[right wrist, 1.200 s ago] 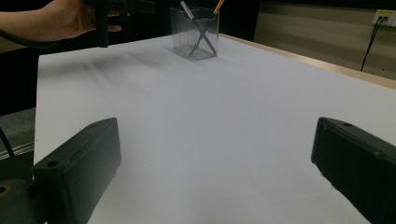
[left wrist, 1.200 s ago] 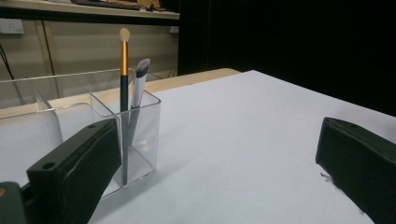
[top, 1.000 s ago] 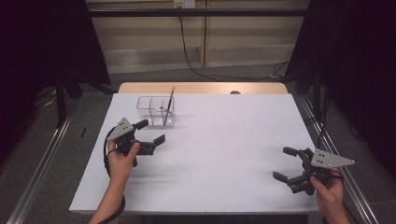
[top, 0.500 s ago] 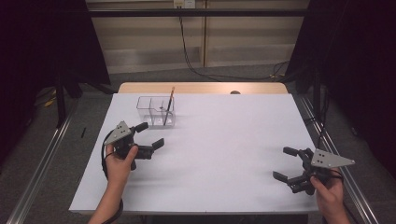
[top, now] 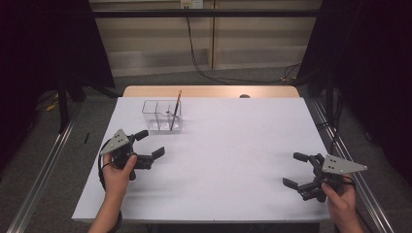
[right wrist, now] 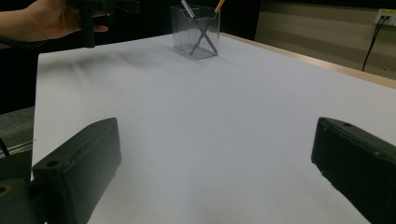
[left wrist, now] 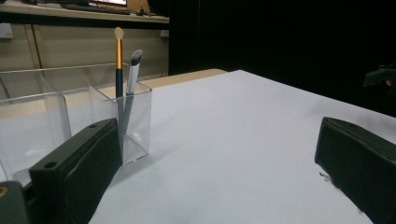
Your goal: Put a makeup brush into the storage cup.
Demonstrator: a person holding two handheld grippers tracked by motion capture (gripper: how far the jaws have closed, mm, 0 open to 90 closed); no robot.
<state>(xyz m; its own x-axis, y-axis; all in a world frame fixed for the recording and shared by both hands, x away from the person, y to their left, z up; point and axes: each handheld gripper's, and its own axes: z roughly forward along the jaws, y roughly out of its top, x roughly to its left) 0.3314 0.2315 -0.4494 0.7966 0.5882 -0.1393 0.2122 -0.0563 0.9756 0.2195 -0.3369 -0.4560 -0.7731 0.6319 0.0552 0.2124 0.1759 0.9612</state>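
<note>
On the left of the high view I have the left gripper (top: 146,144) held just above the white table (top: 233,155), my left hand (top: 119,167) wrapped round its grip, forearm coming in from the bottom edge. Its jaws stand wide apart with nothing between them and point toward the far side of the table. Just beyond them stands the clear organiser (top: 162,115), near the table's far left corner; in the left gripper view it sits just beside the left jaw, apart from it as far as I can tell. The organiser is split into compartments. The end compartment (left wrist: 133,123) holds two brushes standing on their handles: a gold-handled brush (left wrist: 118,60) with a pale tip and a silver-handled brush (left wrist: 133,70) with a dark, angled head, leaning against each other. The other compartments look bare, though the clear walls make that hard to judge. Far right, the right gripper (top: 297,170) sits low near the table's near right corner, jaws spread and holding nothing, well apart from the organiser.
</note>
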